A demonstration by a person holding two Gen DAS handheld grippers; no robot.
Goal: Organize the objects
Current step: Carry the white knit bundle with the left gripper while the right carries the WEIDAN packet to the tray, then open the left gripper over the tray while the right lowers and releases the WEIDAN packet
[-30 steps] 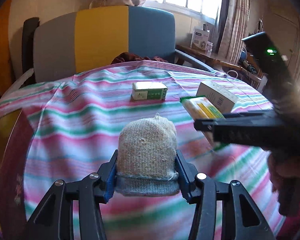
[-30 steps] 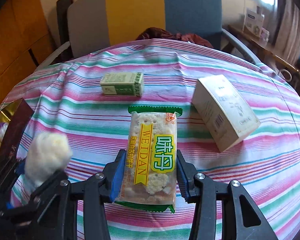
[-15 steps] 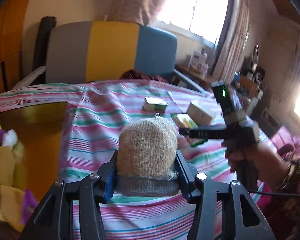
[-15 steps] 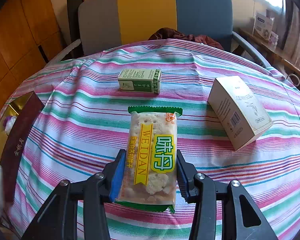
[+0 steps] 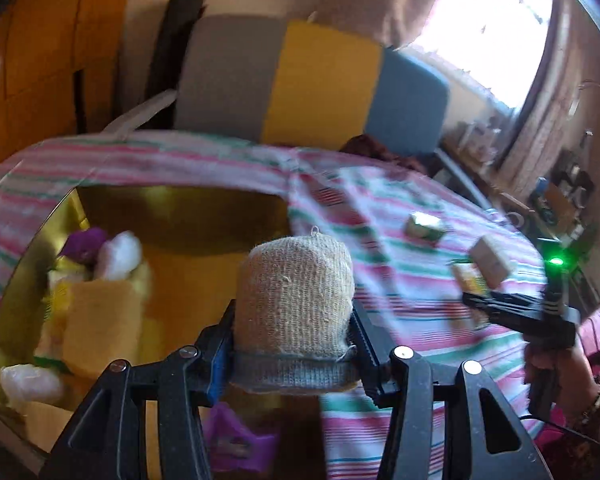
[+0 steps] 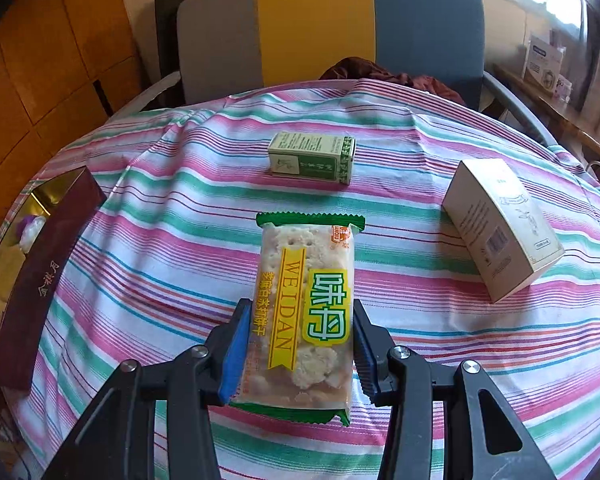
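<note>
Striped pink, green and white cloth (image 6: pixel 188 216) covered the round table, and every place below is given from that cloth. Nearest over its front edge, the right gripper (image 6: pixel 298 354) had its jaws clamped on a clear, green-ended packet of crackers with a yellow label (image 6: pixel 304 312), which stood lengthwise between the blue pads, lifted off the stripes. Beyond it, towards the middle of the cloth, a small green and white carton (image 6: pixel 312 156) lay flat. At the cloth's right side lay a larger cream cardboard box (image 6: pixel 500 228). At its left edge sat a gold-lined box with a dark maroon wall (image 6: pixel 44 276). Behind the cloth's far edge stood a chair with a grey, yellow and blue backrest (image 6: pixel 320 20).

Over the cloth's left edge, the left gripper (image 5: pixel 294 344) had its jaws clamped on a rolled beige knitted sock with a grey cuff (image 5: pixel 296 308), held above the gold-lined box (image 5: pixel 172 216), where blurred yellow, white and purple items lay.
</note>
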